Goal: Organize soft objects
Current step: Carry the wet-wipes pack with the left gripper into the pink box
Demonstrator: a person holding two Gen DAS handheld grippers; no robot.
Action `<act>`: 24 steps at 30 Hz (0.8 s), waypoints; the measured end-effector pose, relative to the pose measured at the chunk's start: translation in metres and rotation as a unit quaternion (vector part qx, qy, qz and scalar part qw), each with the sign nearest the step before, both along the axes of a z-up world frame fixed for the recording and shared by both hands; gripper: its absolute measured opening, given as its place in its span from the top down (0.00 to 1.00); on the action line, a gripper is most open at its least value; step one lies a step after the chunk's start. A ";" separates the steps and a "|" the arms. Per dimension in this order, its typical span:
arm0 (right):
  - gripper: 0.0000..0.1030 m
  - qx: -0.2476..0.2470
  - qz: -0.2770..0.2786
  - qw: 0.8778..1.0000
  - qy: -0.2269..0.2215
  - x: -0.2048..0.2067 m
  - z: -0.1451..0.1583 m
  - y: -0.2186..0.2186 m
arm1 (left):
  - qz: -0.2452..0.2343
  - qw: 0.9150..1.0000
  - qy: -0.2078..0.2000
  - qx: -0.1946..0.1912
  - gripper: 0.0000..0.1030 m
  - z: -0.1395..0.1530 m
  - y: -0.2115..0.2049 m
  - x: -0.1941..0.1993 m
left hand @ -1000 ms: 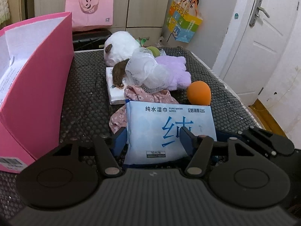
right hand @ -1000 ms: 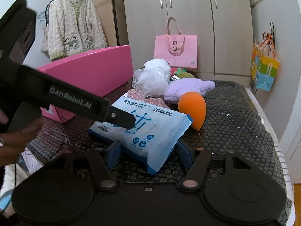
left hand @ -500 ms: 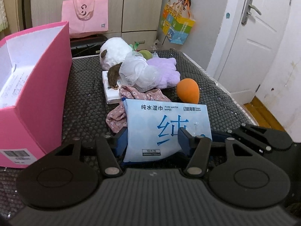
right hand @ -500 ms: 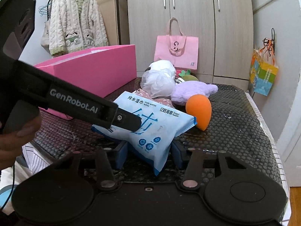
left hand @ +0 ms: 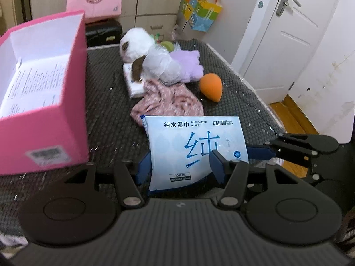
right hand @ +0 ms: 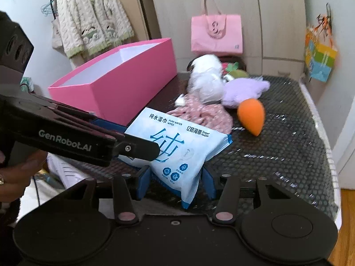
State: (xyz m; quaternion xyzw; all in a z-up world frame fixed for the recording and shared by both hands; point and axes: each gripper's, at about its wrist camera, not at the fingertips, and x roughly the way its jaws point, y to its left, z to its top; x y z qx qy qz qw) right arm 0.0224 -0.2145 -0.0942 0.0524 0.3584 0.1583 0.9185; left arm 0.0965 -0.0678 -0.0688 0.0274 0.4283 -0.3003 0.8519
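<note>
Both the left tool (left hand: 179,166) and the right tool (right hand: 175,182) are closed on the flat light-blue plastic pack of wet wipes (left hand: 197,148), held between them above the black honeycomb-textured table (right hand: 288,150). Just beyond lie a crumpled pink floral cloth (left hand: 168,102) and an orange egg-shaped sponge (left hand: 212,86). The open pink cardboard box (left hand: 44,119) stands to the left, with a white plush toy (left hand: 135,44) and a purple plush toy (left hand: 188,63) farther back.

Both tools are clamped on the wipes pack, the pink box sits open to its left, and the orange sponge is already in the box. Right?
Not quite: the orange sponge is not in the pink box. It lies on the black mat beside the purple plush, as the left wrist view shows. The left tool and right tool do clamp the wipes pack.
</note>
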 end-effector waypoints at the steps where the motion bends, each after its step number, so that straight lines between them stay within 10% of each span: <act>1: 0.46 0.002 0.006 1.000 0.006 0.000 0.003 0.004 | 0.000 1.000 0.004 0.001 0.46 0.001 0.005 -0.002; 24: 0.47 -0.011 0.167 0.985 0.032 0.020 0.063 0.127 | 0.082 0.995 0.058 0.012 0.46 0.052 0.146 -0.013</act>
